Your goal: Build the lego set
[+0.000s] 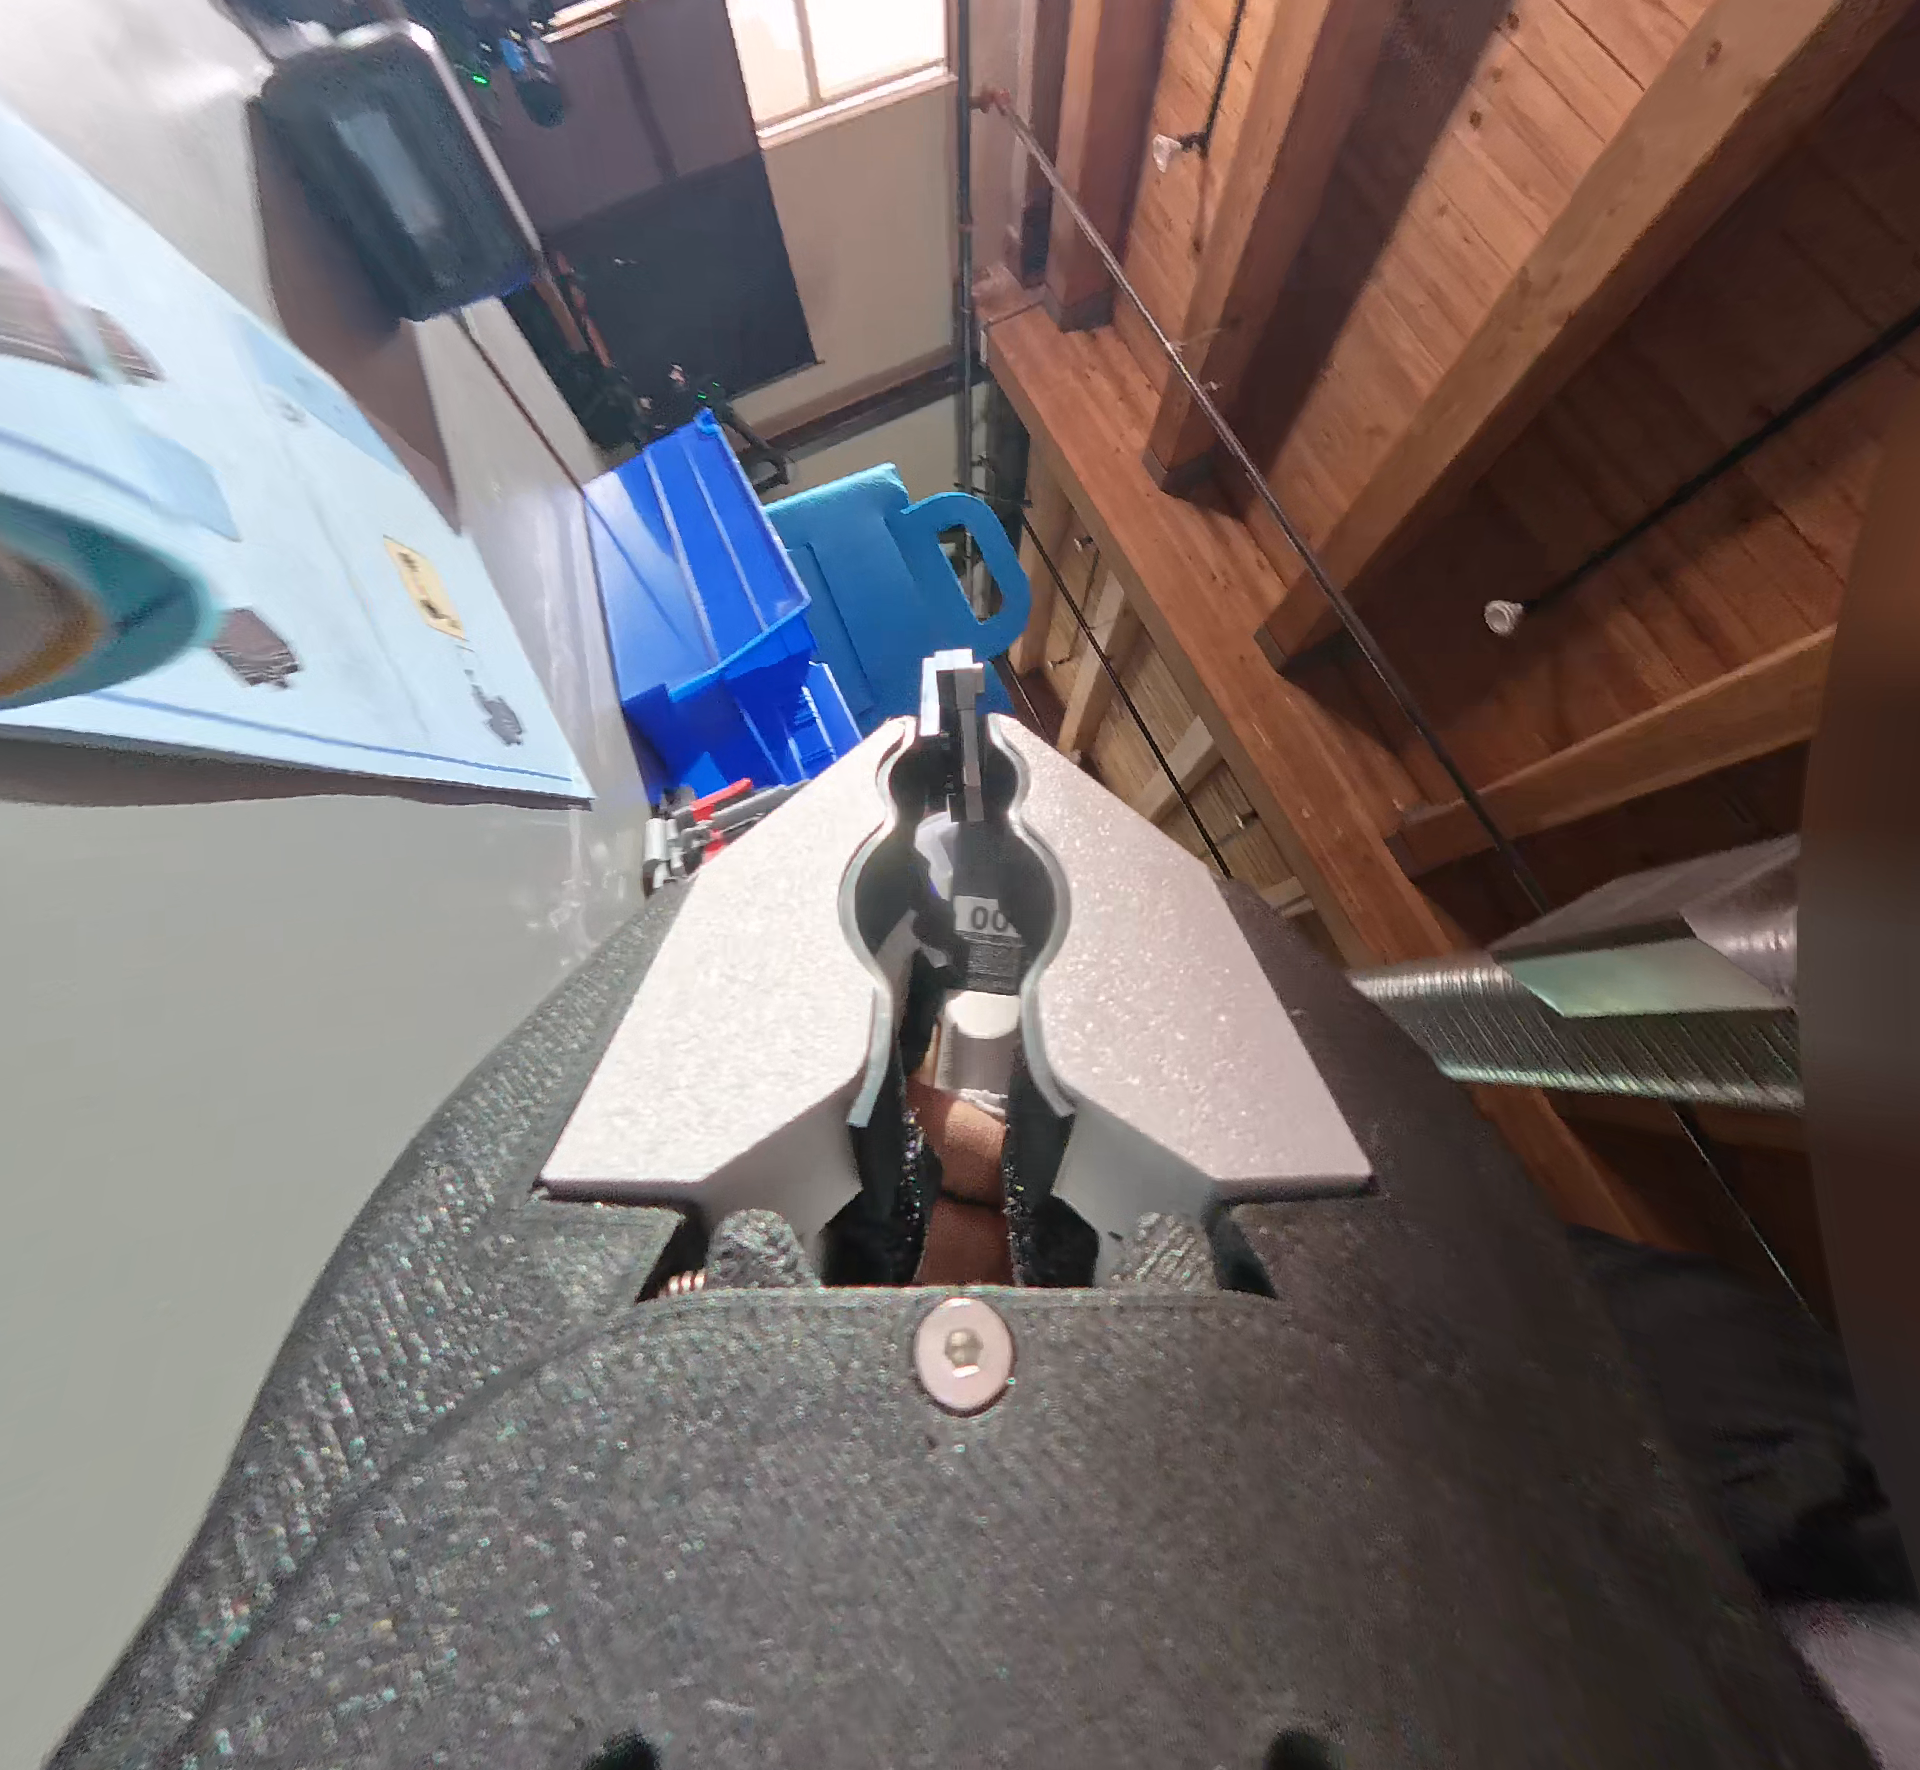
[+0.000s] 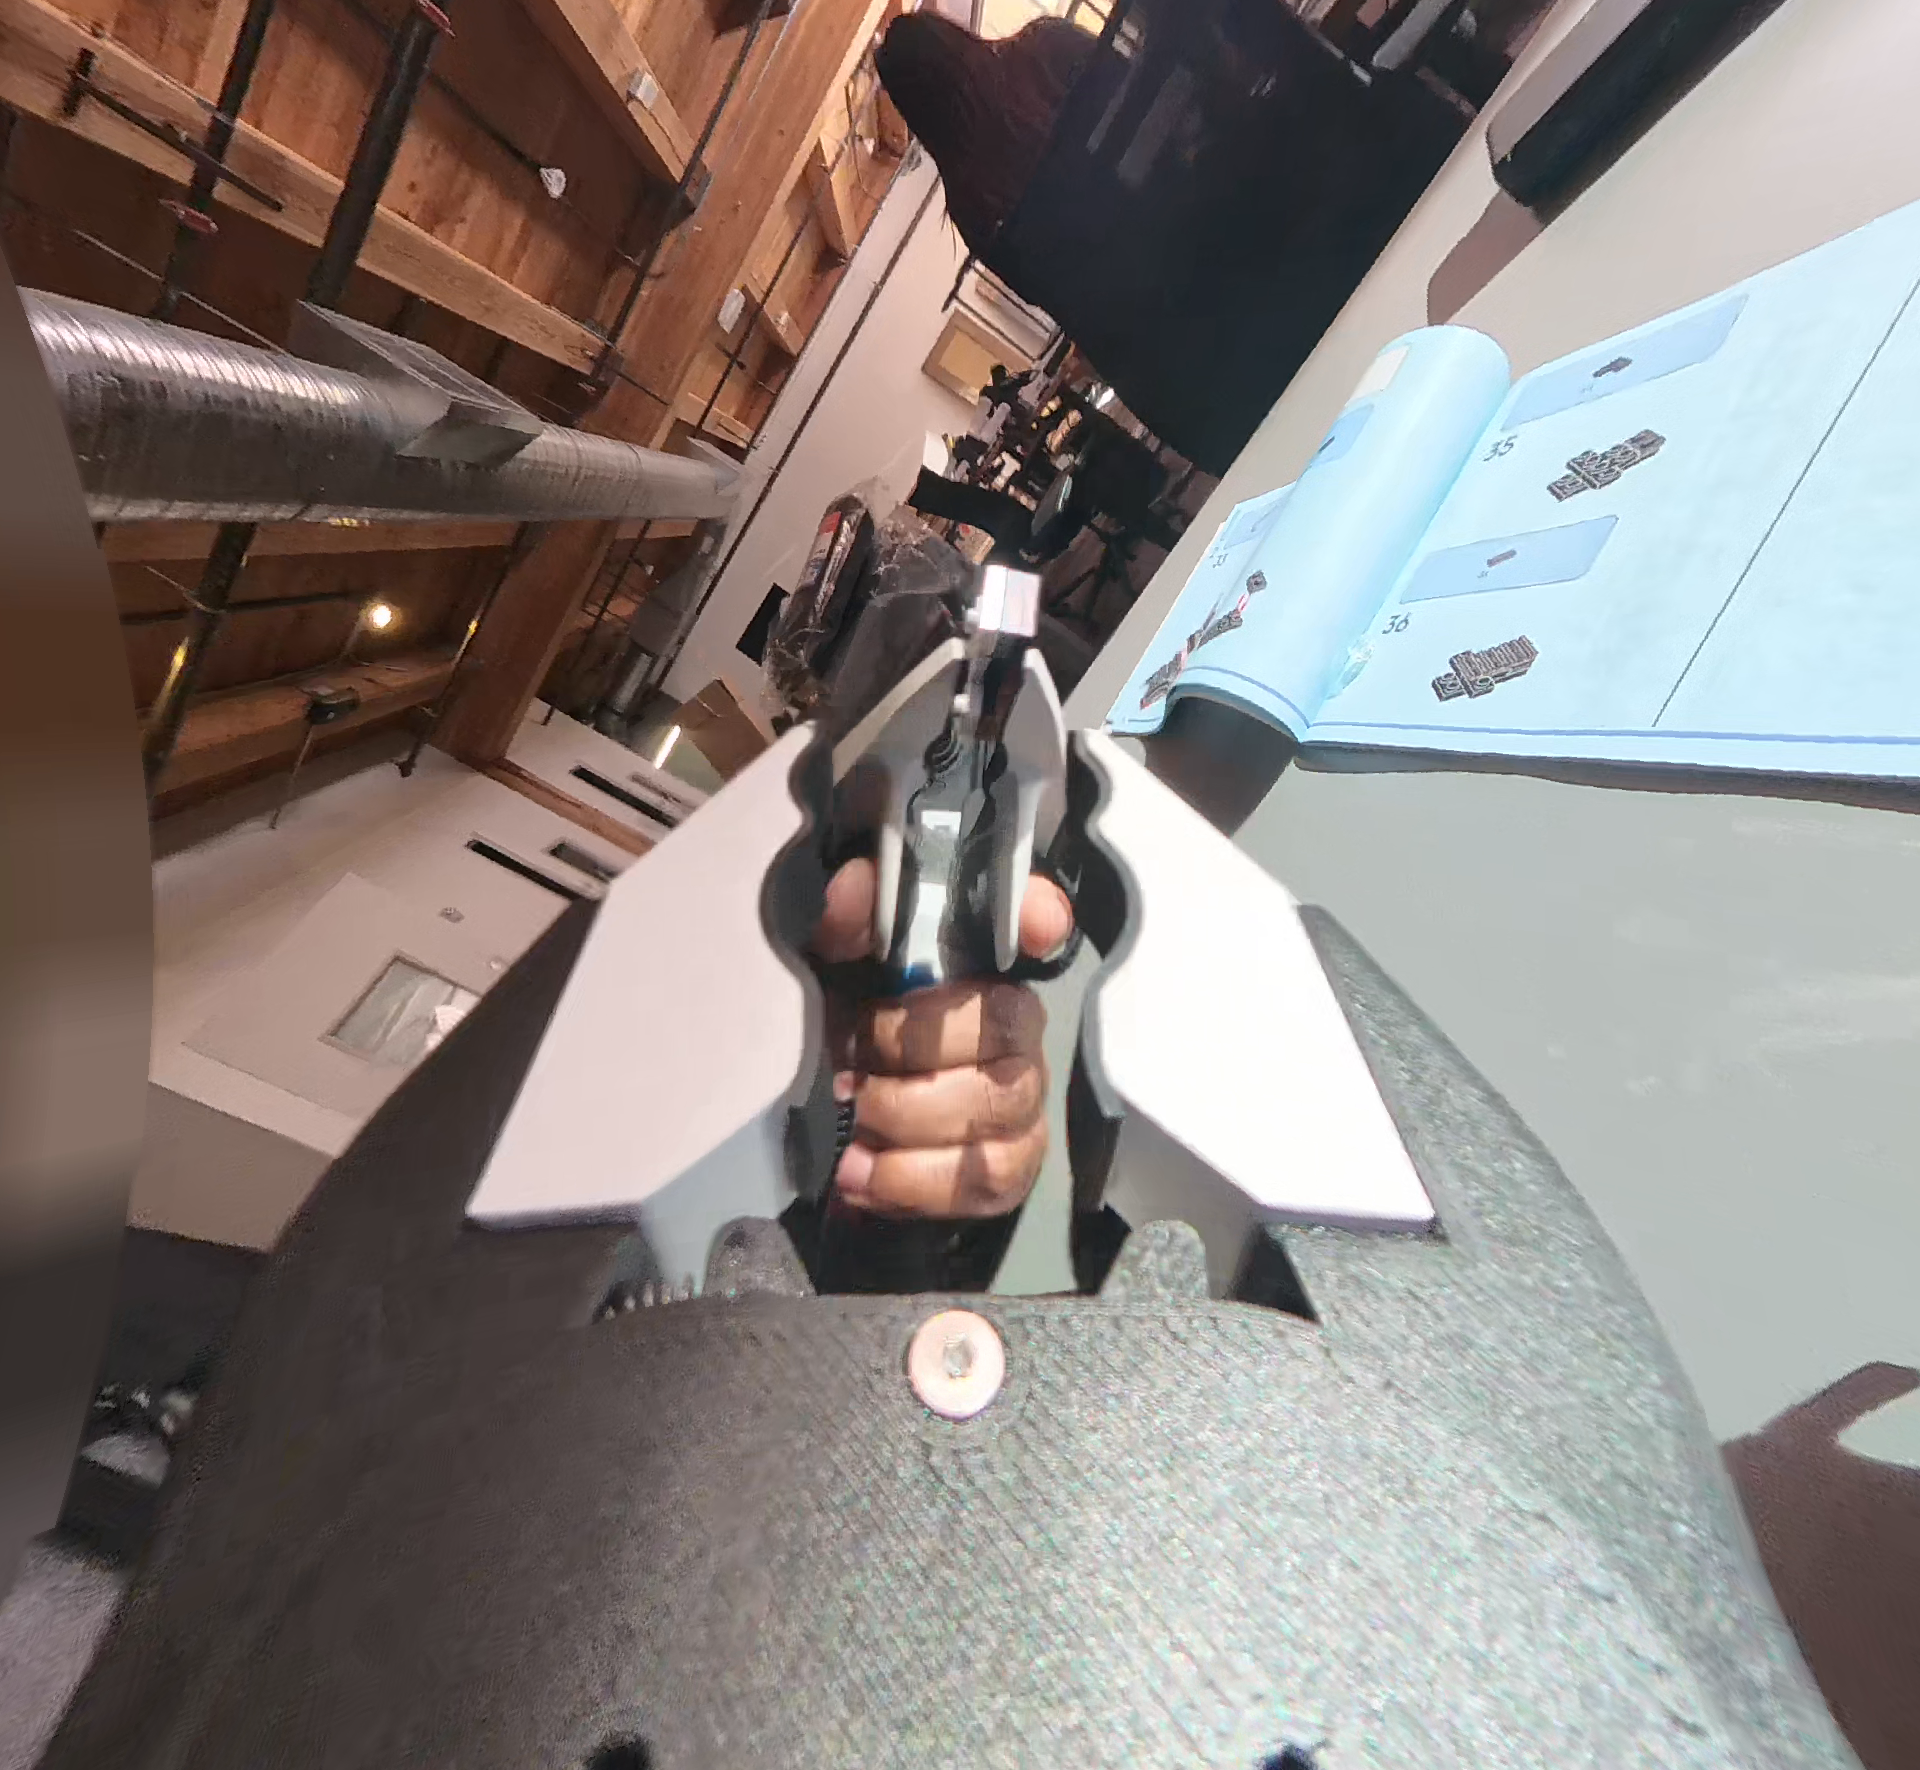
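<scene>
Pinching a small grey-and-black lego piece (image 1: 956, 733) at its tips, the left claw (image 1: 956, 754) is raised off the worktop (image 1: 260, 1045); the right claw (image 2: 997, 681), nearly pressed together, meets the same piece (image 2: 1006, 603) head-on. Best to square both claws before pressing, I judge, or the piece may twist loose. Beyond lie the open instruction booklet (image 2: 1662, 577) and blue bins (image 1: 707, 577).

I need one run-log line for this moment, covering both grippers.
left gripper: jaws shut on grey lego piece | right gripper: jaws open | instruction booklet: lies open
</scene>
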`<state>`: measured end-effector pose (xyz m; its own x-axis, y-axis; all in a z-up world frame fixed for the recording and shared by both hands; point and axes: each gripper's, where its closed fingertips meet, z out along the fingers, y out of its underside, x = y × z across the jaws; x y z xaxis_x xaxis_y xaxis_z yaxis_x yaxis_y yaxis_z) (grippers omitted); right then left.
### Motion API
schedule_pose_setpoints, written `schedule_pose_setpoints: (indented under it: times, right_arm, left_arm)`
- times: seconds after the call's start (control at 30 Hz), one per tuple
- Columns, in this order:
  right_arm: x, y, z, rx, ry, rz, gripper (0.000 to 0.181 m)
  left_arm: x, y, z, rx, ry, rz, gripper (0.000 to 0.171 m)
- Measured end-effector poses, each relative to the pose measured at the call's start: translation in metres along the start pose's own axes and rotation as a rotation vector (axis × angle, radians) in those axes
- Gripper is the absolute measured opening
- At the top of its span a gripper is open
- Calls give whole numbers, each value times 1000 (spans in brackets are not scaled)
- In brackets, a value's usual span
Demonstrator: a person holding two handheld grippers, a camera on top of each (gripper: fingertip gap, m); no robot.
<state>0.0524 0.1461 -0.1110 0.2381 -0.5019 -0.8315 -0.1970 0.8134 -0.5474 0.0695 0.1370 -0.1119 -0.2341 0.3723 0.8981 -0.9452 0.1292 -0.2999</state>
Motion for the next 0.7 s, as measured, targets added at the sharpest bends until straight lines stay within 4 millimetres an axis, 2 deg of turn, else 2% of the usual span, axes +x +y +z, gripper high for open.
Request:
schedule_pose_setpoints:
  times: [0.07,0.17,0.27,0.37,0.5,0.7]
  right_arm:
    - [1,0,-9,-32,22,-62,46]
    - [15,1,-36,-122,139,-248,29]
    - [46,11,-70,-301,350,-491,17]
    - [68,27,-89,-484,473,-648,13]
    - [78,41,-86,-622,502,-792,14]
    - [87,49,-64,-719,496,-879,19]
  left_arm:
    - [-10,-9,-10,26,-65,-24,9]
    - [-22,-15,-23,24,-157,-35,8]
    - [-27,-6,-21,-38,-195,-31,8]
    - [-30,6,-12,-80,-204,-39,8]
    - [-30,19,-4,-128,-204,-42,9]
    - [-31,20,-3,-135,-208,-33,9]
